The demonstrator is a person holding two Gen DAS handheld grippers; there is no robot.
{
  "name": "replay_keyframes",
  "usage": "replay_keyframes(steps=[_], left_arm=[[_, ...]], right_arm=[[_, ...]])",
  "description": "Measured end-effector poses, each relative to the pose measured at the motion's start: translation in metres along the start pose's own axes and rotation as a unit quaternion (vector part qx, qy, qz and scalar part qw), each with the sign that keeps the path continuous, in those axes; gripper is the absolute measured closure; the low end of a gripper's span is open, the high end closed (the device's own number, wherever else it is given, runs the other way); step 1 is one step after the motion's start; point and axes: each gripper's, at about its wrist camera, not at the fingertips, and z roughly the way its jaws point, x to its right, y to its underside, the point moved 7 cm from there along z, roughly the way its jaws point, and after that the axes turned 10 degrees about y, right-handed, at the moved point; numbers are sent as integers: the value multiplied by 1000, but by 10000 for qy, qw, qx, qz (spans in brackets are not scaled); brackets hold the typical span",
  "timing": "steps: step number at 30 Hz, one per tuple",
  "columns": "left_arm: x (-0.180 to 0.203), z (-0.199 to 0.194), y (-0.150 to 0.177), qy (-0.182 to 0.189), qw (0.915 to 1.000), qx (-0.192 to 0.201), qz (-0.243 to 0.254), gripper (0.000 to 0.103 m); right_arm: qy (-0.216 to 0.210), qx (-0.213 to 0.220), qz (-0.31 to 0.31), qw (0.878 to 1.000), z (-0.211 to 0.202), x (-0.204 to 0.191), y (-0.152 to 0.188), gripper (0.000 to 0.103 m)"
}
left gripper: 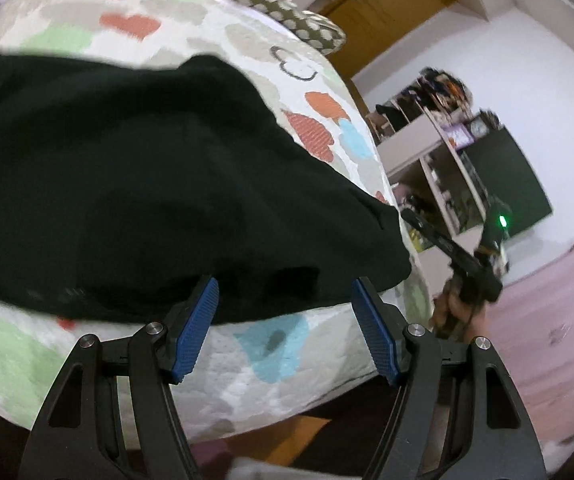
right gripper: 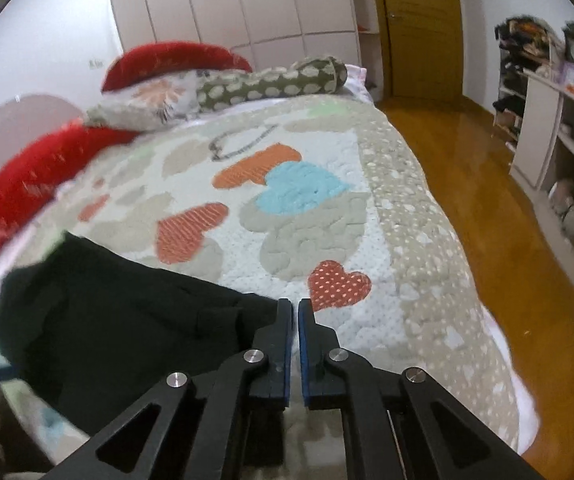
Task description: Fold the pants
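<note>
The black pants [left gripper: 135, 184] lie in a thick pile on the heart-patterned quilt [left gripper: 271, 360]. My left gripper [left gripper: 285, 300] is open, its blue pads just at the pants' near edge, holding nothing. In the right wrist view the pants [right gripper: 127, 320] lie at the lower left on the quilt [right gripper: 327, 240]. My right gripper [right gripper: 295, 308] is shut with only a thin slit between the pads, at the pants' right corner; nothing shows between the pads. The right gripper also shows in the left wrist view [left gripper: 407, 214], beside the bed edge.
Red cushions [right gripper: 27, 184] and a spotted bolster [right gripper: 275, 80] lie at the head of the bed. A wooden floor [right gripper: 487, 200] runs along the bed's right side, with shelves [right gripper: 547, 128] and a door [right gripper: 419, 28] beyond.
</note>
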Motion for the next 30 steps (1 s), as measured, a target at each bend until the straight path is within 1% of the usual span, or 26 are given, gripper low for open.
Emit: replay_keyframes(steps=[1, 2, 3, 5, 6, 8, 9, 10, 11, 13, 14, 16, 17, 19, 21, 22, 23, 24, 25, 27, 28, 30], left_arm=[[0, 3, 1, 64, 9999, 13, -107, 34], [2, 6, 1, 130, 9997, 32, -181, 34], [4, 8, 1, 155, 9995, 61, -259, 34], [4, 14, 0, 149, 9990, 92, -412, 34], [1, 16, -2, 146, 9983, 121, -550, 34], [-10, 14, -7, 43, 9954, 337, -899, 34], [-14, 11, -8, -33, 9940, 466, -993, 34], [-19, 7, -12, -156, 9917, 673, -1088, 34], [-22, 7, -15, -180, 9904, 754, -1144, 34], [-22, 14, -19, -126, 9900, 693, -1220, 29], [-22, 20, -22, -88, 9900, 655, -1243, 29], [-25, 27, -26, -113, 9887, 670, -1335, 29], [-27, 29, -27, -104, 9878, 705, -1385, 29], [-30, 30, -28, -143, 9877, 731, -1374, 31], [-25, 32, -26, -322, 9911, 625, -1126, 58], [-19, 35, -24, -354, 9933, 479, -992, 77], [-11, 36, -20, -221, 9945, 337, -970, 84], [-4, 35, -16, -98, 9951, 282, -948, 84], [6, 33, -12, -73, 9966, 281, -774, 84], [19, 34, -10, -311, 9987, 308, -244, 84], [20, 38, -10, -374, 9987, 310, -121, 84], [8, 47, -10, -328, 9986, 208, -349, 84]], right_arm=[[-157, -14, 90, 9998, -2, 0, 1, 95], [-336, -82, 165, 9993, -4, -1, 4, 88], [-479, -162, 180, 9986, -5, -5, 8, 83], [-604, -201, 165, 9978, -7, -12, 14, 58], [-635, -169, 176, 9977, -7, -14, 15, 57], [-594, -127, 174, 9980, -6, -16, 14, 57], [-564, -145, 112, 9982, -4, -18, 14, 57], [-544, -170, 17, 9984, 0, -20, 14, 57], [-563, -200, -89, 9982, 5, -25, 15, 57], [-653, -256, -294, 9971, 12, -35, 19, 57], [-629, -285, -478, 9965, 17, -42, 22, 60], [-343, -294, -846, 9954, 25, -48, 29, 71], [-299, -229, -975, 9945, 23, -50, 31, 76], [-291, -166, -1043, 9940, 18, -49, 29, 80], [-213, -133, -1062, 9940, 14, -45, 24, 82], [-152, -110, -1096, 9938, 12, -44, 20, 82], [-74, -53, -1145, 9934, 10, -43, 16, 84], [98, 56, -1221, 9925, 5, -42, 10, 84], [201, 115, -1257, 9918, 4, -41, 7, 84], [318, 189, -1187, 9922, 1, -35, 2, 84], [315, 159, -1077, 9936, 4, -32, 1, 84], [395, 0, -969, 9945, 16, -26, 6, 84]])
